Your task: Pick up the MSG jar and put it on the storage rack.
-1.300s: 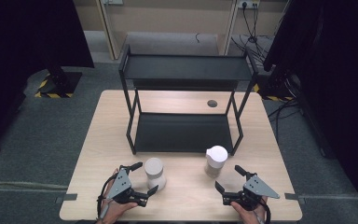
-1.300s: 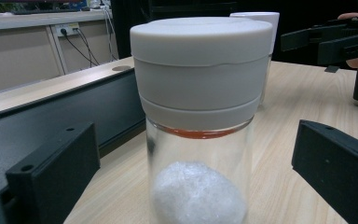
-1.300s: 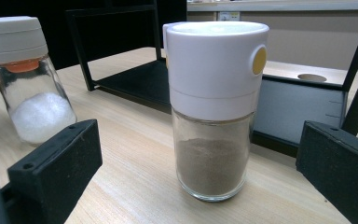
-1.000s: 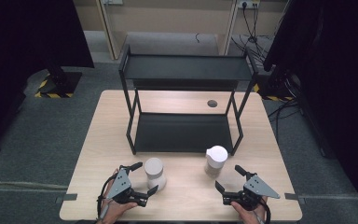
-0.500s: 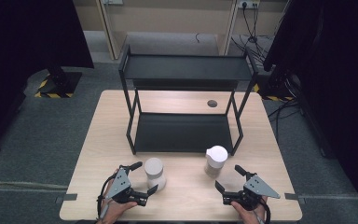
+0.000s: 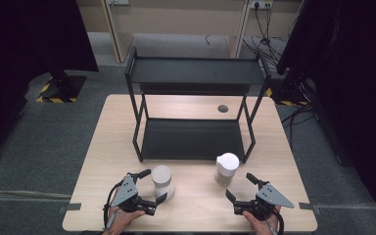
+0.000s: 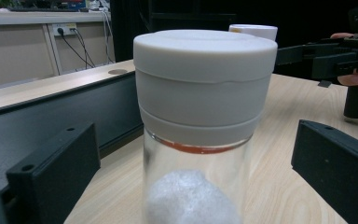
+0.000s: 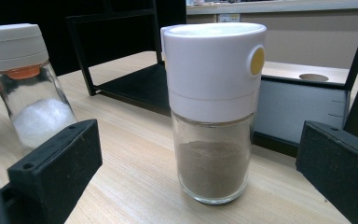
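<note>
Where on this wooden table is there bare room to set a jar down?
Free: the light wooden table left of the black metal two-tier rack, and its lower shelf. Crowded: the front edge, where the grey-lidded glass jar and white-lidded glass jar stand before the open grippers.

the high view looks forward and down over my tabletop (image 6: 196,205). each tool camera sits low, very near the jar ahead of its own jaws, facing the black rack (image 6: 191,137); both share the salt jar (image 8: 25,88) and rack.

Bare tabletop (image 6: 196,196) between 2 jars; black rack (image 6: 191,137) barring the far side.
</note>
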The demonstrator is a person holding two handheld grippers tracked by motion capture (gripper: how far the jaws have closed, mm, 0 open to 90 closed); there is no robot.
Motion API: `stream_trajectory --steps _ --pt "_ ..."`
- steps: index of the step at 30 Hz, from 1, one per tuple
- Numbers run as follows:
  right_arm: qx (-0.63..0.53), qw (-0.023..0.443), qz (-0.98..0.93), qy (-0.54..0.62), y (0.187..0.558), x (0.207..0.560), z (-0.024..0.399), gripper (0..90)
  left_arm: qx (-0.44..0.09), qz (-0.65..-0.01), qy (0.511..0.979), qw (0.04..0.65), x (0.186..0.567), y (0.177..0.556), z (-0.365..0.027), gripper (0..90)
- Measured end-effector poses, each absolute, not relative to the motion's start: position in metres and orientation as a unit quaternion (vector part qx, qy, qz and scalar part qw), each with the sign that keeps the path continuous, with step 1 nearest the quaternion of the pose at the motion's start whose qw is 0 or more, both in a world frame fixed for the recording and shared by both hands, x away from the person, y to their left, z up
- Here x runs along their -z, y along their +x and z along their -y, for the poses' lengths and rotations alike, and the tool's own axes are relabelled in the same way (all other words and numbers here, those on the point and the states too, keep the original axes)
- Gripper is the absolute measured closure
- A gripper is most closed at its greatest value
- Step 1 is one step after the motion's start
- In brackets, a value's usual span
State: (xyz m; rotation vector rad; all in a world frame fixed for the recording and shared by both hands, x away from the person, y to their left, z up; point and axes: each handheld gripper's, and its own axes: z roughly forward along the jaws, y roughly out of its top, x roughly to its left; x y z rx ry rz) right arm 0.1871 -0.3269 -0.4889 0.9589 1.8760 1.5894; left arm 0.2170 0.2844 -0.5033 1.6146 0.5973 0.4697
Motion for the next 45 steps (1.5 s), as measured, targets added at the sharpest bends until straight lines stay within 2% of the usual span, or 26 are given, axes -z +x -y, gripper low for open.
stream_trajectory --steps 11,18,25,29,32,35,45 --pt "-0.585 0.248 -0.687 0.352 0.187 0.489 0.327 0.5 -0.201 -0.259 0.706 0.628 0.500 0.223 -0.278 1.4" --pt "-0.586 0.247 -0.687 0.352 0.187 0.490 0.328 0.5 -0.201 -0.257 0.709 0.625 0.499 0.228 -0.273 5.1" --pt "-0.587 0.246 -0.686 0.353 0.187 0.490 0.328 0.5 -0.202 -0.257 0.712 0.622 0.497 0.231 -0.271 11.7" --pt "-0.587 0.246 -0.686 0.353 0.187 0.490 0.328 0.5 -0.202 -0.256 0.713 0.621 0.496 0.232 -0.271 18.4" --pt "-0.587 0.245 -0.686 0.353 0.187 0.490 0.328 0.5 -0.202 -0.257 0.715 0.618 0.496 0.232 -0.271 24.4" --pt "-0.587 0.245 -0.686 0.353 0.187 0.490 0.328 0.6 -0.204 -0.250 0.717 0.618 0.495 0.232 -0.271 34.5" --pt "-0.587 0.245 -0.687 0.352 0.188 0.490 0.328 0.5 -0.205 -0.264 0.717 0.612 0.491 0.228 -0.269 34.8"
